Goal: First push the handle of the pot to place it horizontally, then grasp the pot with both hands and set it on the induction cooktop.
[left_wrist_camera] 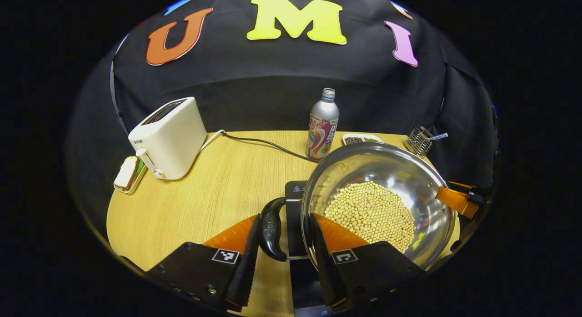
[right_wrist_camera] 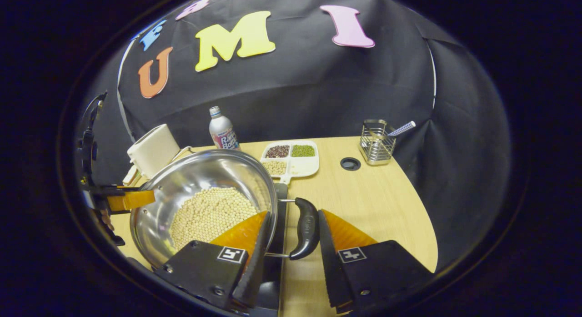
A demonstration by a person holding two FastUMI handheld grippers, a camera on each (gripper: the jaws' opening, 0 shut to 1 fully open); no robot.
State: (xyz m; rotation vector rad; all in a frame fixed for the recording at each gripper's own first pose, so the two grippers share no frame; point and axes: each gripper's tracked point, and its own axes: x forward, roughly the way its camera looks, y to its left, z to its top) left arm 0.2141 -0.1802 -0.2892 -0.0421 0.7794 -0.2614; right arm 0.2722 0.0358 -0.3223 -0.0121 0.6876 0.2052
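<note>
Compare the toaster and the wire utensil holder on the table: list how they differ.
The toaster is a solid, closed box with a knob on its front; the wire holder is an open metal cage you can see through. The toaster is the larger of the two. A cord runs from the toaster across the table; the wire holder has none, but a striped straw-like stick leans out of it. Both stand upright near the table's back edge.
</note>
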